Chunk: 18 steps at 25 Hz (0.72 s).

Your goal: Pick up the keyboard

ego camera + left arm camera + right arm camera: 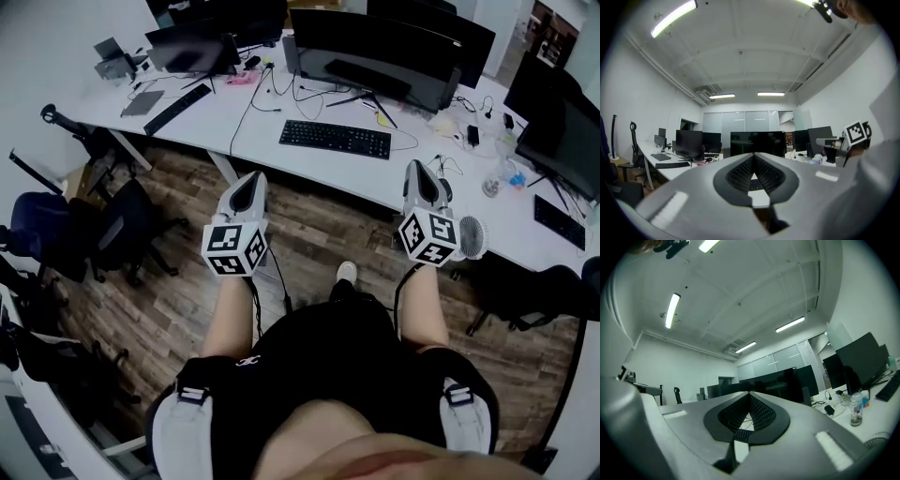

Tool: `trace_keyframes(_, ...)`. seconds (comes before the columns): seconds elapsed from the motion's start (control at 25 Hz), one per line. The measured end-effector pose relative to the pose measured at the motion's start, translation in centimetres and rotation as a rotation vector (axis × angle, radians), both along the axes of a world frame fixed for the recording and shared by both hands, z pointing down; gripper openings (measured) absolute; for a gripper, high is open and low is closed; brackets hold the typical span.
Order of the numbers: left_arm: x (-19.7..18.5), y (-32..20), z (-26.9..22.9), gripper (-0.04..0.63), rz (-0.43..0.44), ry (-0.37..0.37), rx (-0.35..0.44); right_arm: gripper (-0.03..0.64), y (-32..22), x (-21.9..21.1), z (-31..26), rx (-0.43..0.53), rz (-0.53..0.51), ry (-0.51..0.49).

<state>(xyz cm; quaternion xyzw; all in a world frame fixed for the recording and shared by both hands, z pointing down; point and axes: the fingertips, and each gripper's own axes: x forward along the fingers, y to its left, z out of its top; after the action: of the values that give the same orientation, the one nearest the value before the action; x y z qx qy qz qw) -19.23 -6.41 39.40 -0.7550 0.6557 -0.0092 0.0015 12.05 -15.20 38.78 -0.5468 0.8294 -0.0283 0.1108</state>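
A black keyboard (pixel 335 139) lies on the white desk (pixel 309 159) in front of a wide dark monitor (pixel 375 58). A slice of the keyboard (pixel 754 185) shows through the left gripper's pads, and the keyboard (pixel 739 434) also peeks through the right one's. My left gripper (pixel 248 187) is shut and empty, held over the floor short of the desk edge, left of the keyboard. My right gripper (pixel 419 180) is shut and empty too, near the desk edge to the keyboard's right. Both point level toward the desk.
A second keyboard (pixel 176 109) and monitor (pixel 192 49) sit on the desk at the left. Cables, a bottle (pixel 499 176) and more monitors (pixel 562 131) crowd the right. Dark office chairs (pixel 103 230) stand on the wooden floor at the left.
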Motion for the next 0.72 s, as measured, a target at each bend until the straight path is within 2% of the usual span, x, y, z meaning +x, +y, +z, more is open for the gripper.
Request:
trace_keyframes(0.44, -3.1, -21.5, -0.9, 0.054, -0.04, 0.049, -0.004, -0.005, -21.5, -3.1, -0.5, -0.024, -0.053, 0.046)
trace_keyframes(0.72, -5.2, -28.1, 0.7, 0.054, -0.074, 0.06, -0.064, -0.005, -28.5, -3.7, 0.8, -0.081, -0.06, 0.06)
